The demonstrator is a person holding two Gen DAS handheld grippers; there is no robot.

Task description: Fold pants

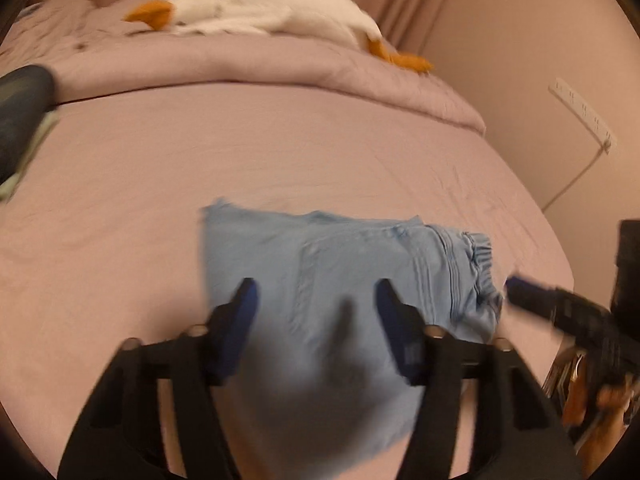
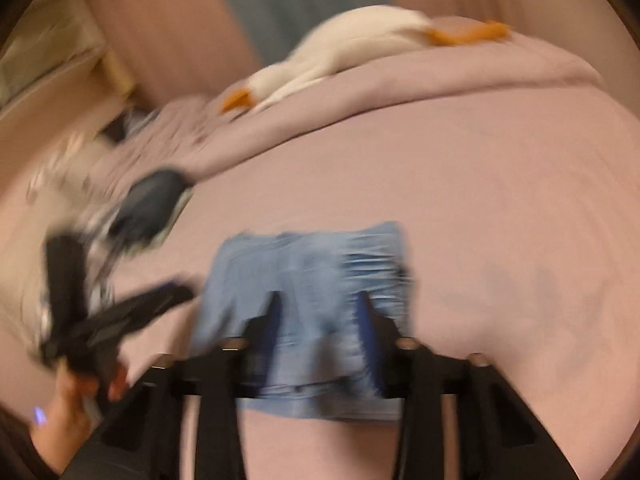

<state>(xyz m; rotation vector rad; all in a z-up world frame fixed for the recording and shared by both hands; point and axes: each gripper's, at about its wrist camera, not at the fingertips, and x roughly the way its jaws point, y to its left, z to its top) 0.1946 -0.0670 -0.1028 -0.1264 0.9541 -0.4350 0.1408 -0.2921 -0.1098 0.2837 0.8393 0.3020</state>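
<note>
Light blue pants [image 1: 340, 280] lie folded into a compact rectangle on the pink bed sheet [image 1: 280, 152]. My left gripper [image 1: 316, 292] hovers over the pants with its jaws wide apart and nothing between them. In the right wrist view the same pants [image 2: 304, 276] lie just under my right gripper [image 2: 318, 304], which is also open and empty above them. The right gripper shows at the right edge of the left wrist view [image 1: 560, 308], beside the waistband end. The left gripper shows at the left of the right wrist view [image 2: 120, 316]. Both views are motion-blurred.
A white plush goose [image 1: 272, 12] lies on the folded pink duvet [image 1: 280, 64] at the far end of the bed. A dark bundle [image 1: 20, 112] sits at the bed's left side. A wall with a power strip [image 1: 584, 116] stands to the right.
</note>
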